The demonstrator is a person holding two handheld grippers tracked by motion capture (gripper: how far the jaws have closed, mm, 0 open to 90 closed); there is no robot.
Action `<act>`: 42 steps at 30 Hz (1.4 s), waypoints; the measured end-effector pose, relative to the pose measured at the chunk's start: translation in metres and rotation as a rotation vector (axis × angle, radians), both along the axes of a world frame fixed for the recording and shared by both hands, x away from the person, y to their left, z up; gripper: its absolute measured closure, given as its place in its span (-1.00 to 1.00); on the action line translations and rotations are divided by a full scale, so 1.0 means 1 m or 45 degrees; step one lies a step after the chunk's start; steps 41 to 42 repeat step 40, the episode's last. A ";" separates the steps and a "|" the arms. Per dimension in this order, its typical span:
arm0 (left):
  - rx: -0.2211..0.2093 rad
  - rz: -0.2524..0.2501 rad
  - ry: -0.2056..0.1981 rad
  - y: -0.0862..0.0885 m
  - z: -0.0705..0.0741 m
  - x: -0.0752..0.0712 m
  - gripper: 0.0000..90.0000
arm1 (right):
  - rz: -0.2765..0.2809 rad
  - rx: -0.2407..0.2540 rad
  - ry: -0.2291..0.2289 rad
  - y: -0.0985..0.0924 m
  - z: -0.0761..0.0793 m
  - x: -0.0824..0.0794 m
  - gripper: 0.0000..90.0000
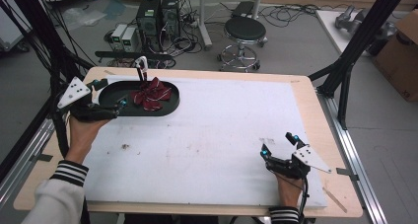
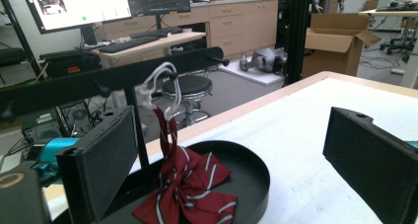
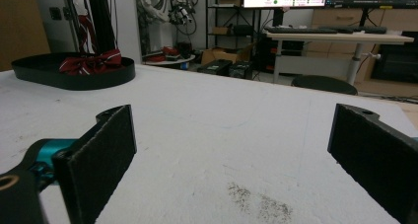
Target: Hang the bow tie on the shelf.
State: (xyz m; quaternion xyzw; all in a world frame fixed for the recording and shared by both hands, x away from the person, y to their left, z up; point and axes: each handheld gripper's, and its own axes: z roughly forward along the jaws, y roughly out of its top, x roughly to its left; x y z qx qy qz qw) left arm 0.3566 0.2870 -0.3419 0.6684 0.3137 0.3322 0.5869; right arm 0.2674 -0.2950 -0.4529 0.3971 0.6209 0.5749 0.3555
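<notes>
Lying crumpled in the black oval tray [image 1: 111, 93], a dark red bow tie with white stripes [image 1: 152, 95], toward the tray's 3 o'clock end in the high view. Rising from the bow, a red striped neck strap [image 2: 165, 130], topped by a white loop [image 2: 160, 81] caught on the crossbar of a thin black stand [image 2: 140, 135] planted in the tray. Tray itself set at about 10 o'clock on the white table cover [image 1: 212, 135].

Left gripper [image 1: 107, 93] poised at the tray's 9 o'clock end, held low over the rim. Jaws spread wide apart, gripping nothing; seen along them in the left gripper view, the bow tie [image 2: 190, 189] lying between the two black pads [image 2: 106, 160], untouched by either, with the left gripper [image 2: 236, 165] aimed across the tray.

Right gripper [image 1: 279, 144] parked well apart, at about 4 o'clock on the cover, resting near the table's near edge. Jaws likewise spread wide, empty; bare white cover between them in the right gripper view [image 3: 231, 155], with a small dark smudge [image 3: 259, 202] just ahead. Tray [image 3: 74, 76] and bow tie [image 3: 91, 62] far off at 11 o'clock there.

Beyond the table's far edge, a round black stool [image 1: 245, 29] at 12 o'clock.
</notes>
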 end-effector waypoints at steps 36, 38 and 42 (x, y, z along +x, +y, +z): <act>-0.125 0.058 -0.014 0.012 -0.112 -0.067 -0.85 | -0.012 -0.024 -0.005 0.001 0.000 0.000 -0.93; -0.125 0.061 -0.017 0.012 -0.112 -0.068 -0.85 | -0.018 -0.018 -0.002 0.001 0.000 0.000 -0.93; -0.130 0.061 -0.015 0.012 -0.112 -0.068 -0.85 | -0.024 -0.018 -0.006 0.001 0.000 0.000 -0.93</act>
